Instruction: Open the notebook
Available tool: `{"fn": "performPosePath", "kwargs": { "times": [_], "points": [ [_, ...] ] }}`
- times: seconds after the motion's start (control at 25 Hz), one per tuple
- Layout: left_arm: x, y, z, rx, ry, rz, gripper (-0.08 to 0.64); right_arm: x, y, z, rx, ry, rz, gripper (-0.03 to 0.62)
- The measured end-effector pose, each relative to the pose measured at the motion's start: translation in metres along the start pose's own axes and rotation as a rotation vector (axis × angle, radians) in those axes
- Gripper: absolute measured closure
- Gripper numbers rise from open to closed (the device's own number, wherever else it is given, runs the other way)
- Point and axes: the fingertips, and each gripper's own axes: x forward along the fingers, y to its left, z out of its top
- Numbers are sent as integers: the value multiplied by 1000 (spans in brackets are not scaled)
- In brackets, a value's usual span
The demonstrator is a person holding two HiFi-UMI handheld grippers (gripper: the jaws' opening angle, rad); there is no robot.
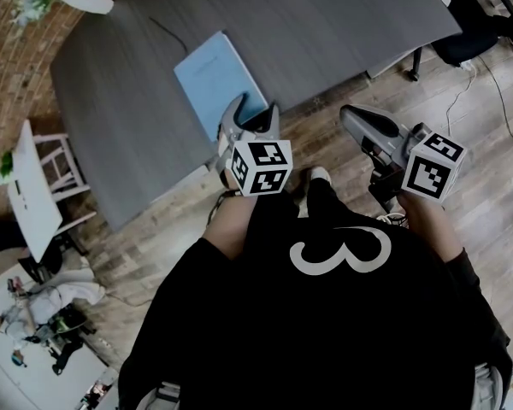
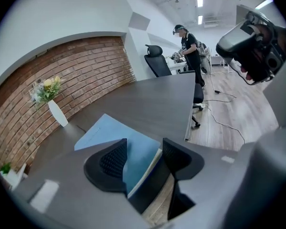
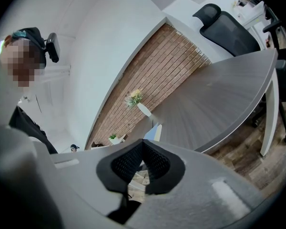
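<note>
**Left claw open at the corner of the closed notebook**

We see the light blue notebook (image 1: 218,75) lying flat and closed on the grey surface (image 1: 325,24), beside the edge nearest to the person. The left claw (image 1: 256,108) stands at the near corner of the notebook and points down toward it. In the left gripper view its jaws are wide apart, and this corner of the notebook (image 2: 133,151) shows between them, but the pads do not press on it. The right claw (image 1: 346,111) is to the right of the notebook, well apart from it, over the wooden floor. Its jaws are together at the tips, with nothing between them. Beyond the notebook, a white vase (image 2: 56,112) with flowers stands on the surface.
</note>
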Motion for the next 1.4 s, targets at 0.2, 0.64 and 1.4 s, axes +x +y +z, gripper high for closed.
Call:
{"fn": "performPosePath", "kwargs": {
  "times": [0.2, 0.64, 1.4],
  "points": [
    [1, 4, 0, -41, 7, -17, 310, -1, 3, 0, 3, -5, -5, 591],
    [-3, 5, 6, -91, 32, -61, 435, -7, 8, 2, 22, -42, -9, 591],
    [-37, 28, 24, -310, -61, -123, 523, -1, 40, 28, -49, -69, 83, 591]
  ]
}}
